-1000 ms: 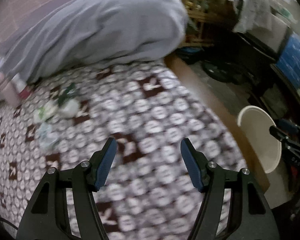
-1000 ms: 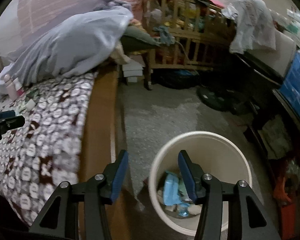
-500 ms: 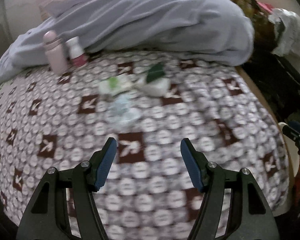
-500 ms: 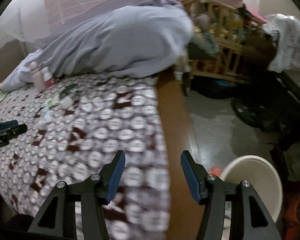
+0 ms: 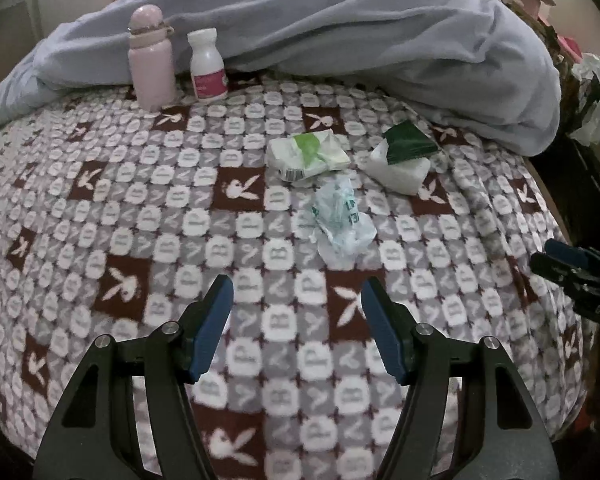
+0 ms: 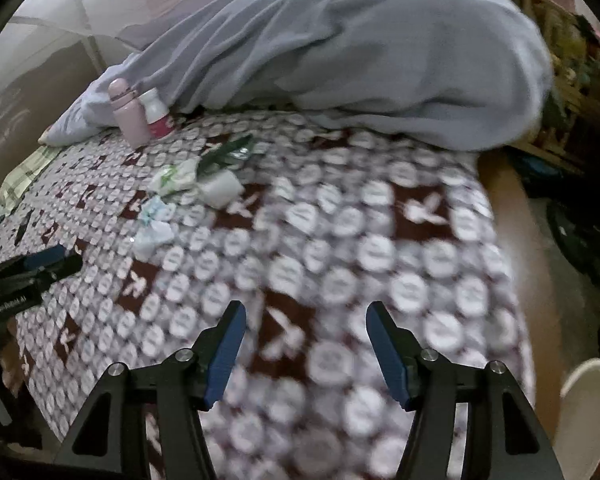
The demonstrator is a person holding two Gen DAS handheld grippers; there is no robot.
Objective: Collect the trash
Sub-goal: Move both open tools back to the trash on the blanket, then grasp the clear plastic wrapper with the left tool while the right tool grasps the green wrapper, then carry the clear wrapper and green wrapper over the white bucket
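The left gripper (image 5: 296,300) is now turned from the bed's edge to face the wrappers (image 5: 342,216), which are seen nearer and sharper. The right gripper (image 6: 304,330) is swung from above the bin (image 6: 588,412) to over the blanket (image 6: 340,256).

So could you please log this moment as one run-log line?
phase: approach | left tongs: open, empty | right tongs: open, empty | nearest trash: crumpled wrapper on blanket | bin: beside bed
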